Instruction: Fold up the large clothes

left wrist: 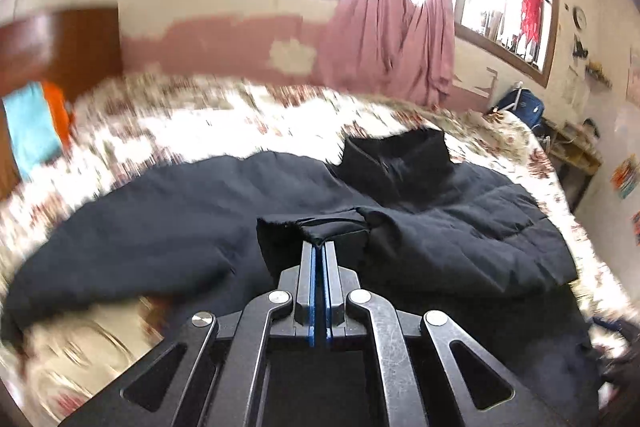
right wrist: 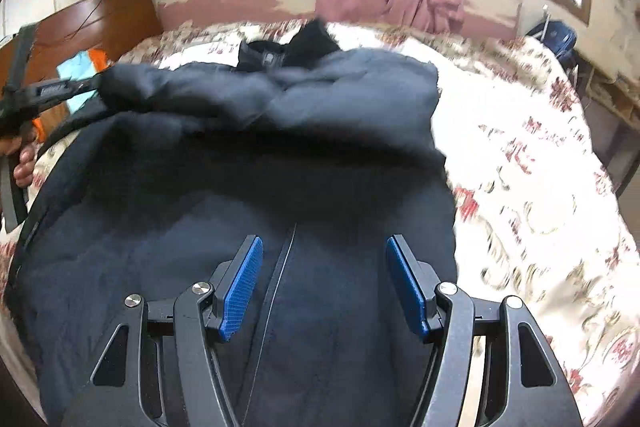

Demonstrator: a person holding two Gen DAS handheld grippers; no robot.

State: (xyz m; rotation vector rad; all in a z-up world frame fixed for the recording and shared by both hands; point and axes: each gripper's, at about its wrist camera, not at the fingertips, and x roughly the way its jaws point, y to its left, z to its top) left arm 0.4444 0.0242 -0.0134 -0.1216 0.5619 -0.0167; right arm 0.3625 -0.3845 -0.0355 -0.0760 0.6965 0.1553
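Black padded jacket [right wrist: 248, 155] lies spread on floral bedspread [right wrist: 520, 155]. Left gripper [left wrist: 319, 243] clenched on sleeve cuff [left wrist: 312, 227], raised off the bed. Right gripper [right wrist: 324, 283] released, jaws apart above the zip [right wrist: 276, 287], gripping nothing. Judgement: carry cuff across the chest, keep sleeve taut, lay flat before letting go.

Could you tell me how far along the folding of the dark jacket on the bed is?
Early. The left hand-held gripper is shut on a sleeve cuff of the jacket. The right hand-held gripper hangs open over the zip. The body lies mostly spread on the bedspread, unfolded.
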